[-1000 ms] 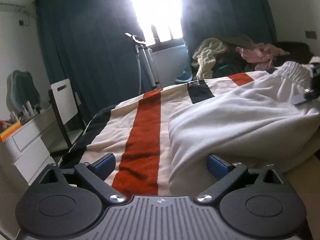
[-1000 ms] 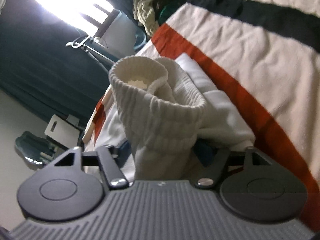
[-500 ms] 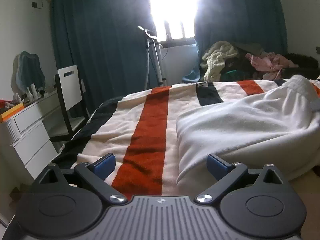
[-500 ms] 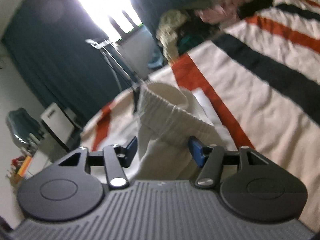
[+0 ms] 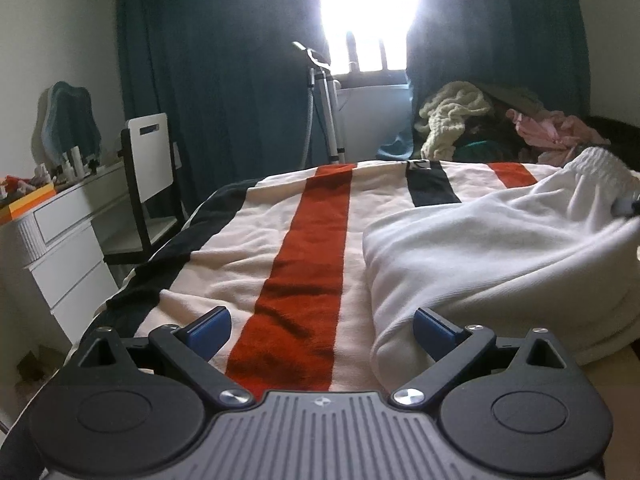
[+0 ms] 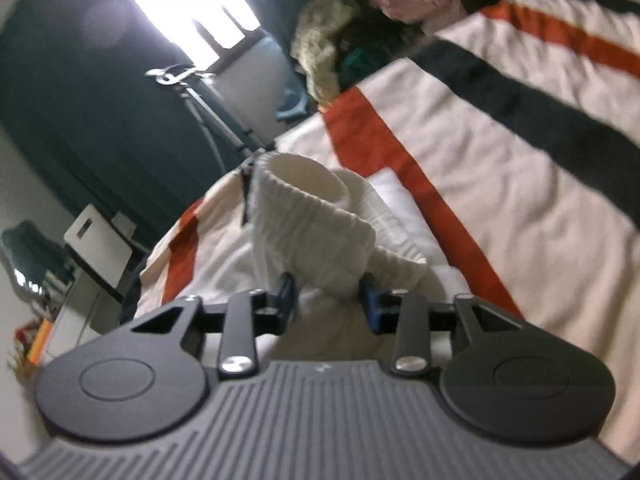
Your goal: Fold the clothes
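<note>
A: Left tool (image 5: 322, 326)?
B: Jaws wide, empty, above the blanket (image 5: 308, 240); garment (image 5: 492, 256) ahead to its right.
A: Right tool (image 6: 328, 300)?
B: Clamped on the garment's ribbed waistband (image 6: 312, 220), bunched directly ahead.

Ahead of me lies a bed covered by a cream blanket (image 5: 248, 248) with broad orange-red and black stripes running away toward the far end. Beyond it, a very bright window (image 5: 366, 12) glares between dark teal curtains (image 5: 216, 80). A metal stand with a hose (image 5: 326, 104) leans upright below the window. To my left, a white chair with a black frame (image 5: 150, 156) sits beside a white drawer unit (image 5: 60, 240) carrying small bottles, with a wavy-edged mirror (image 5: 68, 128) behind them. At the bed's far right corner is a heap of laundry (image 5: 480, 124), with a chunky cream knit on its left and something pink on its right.
</note>
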Demonstrator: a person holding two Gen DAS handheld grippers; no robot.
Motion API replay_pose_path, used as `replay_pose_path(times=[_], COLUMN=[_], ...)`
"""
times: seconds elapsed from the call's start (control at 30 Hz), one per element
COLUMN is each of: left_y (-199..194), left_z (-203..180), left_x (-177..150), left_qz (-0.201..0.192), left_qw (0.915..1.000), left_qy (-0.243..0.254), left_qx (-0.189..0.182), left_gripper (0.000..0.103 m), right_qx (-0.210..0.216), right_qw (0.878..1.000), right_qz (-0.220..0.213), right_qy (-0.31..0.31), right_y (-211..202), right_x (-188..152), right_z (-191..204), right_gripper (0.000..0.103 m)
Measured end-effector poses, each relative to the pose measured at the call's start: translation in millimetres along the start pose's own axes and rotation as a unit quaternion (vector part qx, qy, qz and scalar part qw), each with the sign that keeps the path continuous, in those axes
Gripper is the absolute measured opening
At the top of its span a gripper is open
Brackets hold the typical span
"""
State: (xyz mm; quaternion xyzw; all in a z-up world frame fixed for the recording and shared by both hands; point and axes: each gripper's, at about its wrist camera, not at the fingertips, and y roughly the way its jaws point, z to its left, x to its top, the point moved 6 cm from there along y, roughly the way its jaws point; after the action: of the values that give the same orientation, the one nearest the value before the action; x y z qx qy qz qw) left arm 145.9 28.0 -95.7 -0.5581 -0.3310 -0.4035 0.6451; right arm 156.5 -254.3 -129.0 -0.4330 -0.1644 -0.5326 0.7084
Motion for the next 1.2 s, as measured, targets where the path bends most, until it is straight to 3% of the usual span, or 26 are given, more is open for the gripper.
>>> replay_pose_path(times=[0.2,0.27,0.33,0.37,0.47,0.53,0.63,0.73,0.83,0.93,1.03,1.2], left_y=[-2,-3,-5,-5,-2,-1,1,5,14,29,48,66], left_z=[5,4,1,0,0,3,9,13,10,1,-11,-14], left_x=[5,6,6,6,3,2,1,1,-1,-5,-12,-18], left_qz=[-0.008,-0.011,-0.012,-0.01,0.001,0.01,0.023,0.034,0.051,0.077,0.105,0.12], left_qw=[0.9997,0.9996,0.9995,0.9995,0.9989,0.9975,0.9928,0.9797,0.959,0.9376,0.922,0.8947], left_qy=[-0.023,-0.024,-0.024,-0.023,-0.034,-0.053,-0.094,-0.154,-0.206,-0.241,-0.255,-0.304], left_qx=[-0.008,-0.013,-0.018,-0.022,-0.034,-0.047,-0.071,-0.124,-0.187,-0.238,-0.272,-0.304], left_gripper=[0.099,0.099,0.099,0.099,0.099,0.099,0.099,0.099,0.099,0.099,0.099,0.096], right_qx=[0.078,0.069,0.021,-0.009,-0.092,-0.098,-0.074,-0.071,-0.074,-0.053,-0.043,0.05], right_qw=[0.989,0.986,0.988,0.99,0.993,0.988,0.981,0.977,0.974,0.967,0.968,0.975], right_qz=[-0.109,-0.137,-0.146,-0.139,-0.062,-0.038,-0.019,-0.007,0.008,0.044,0.061,0.052], right_qy=[-0.066,-0.064,-0.052,-0.04,0.046,0.11,0.176,0.2,0.213,0.247,0.238,0.212], right_y=[-33,-40,-40,-37,-17,-13,-13,-11,-7,4,15,9], right_x=[34,36,33,29,10,1,-4,-5,-11,-22,-31,-25], right_z=[33,25,8,-4,-51,-73,-84,-86,-91,-98,-94,-64], right_gripper=[0.024,0.024,0.024,0.024,0.03,0.049,0.066,0.069,0.087,0.088,0.089,0.09])
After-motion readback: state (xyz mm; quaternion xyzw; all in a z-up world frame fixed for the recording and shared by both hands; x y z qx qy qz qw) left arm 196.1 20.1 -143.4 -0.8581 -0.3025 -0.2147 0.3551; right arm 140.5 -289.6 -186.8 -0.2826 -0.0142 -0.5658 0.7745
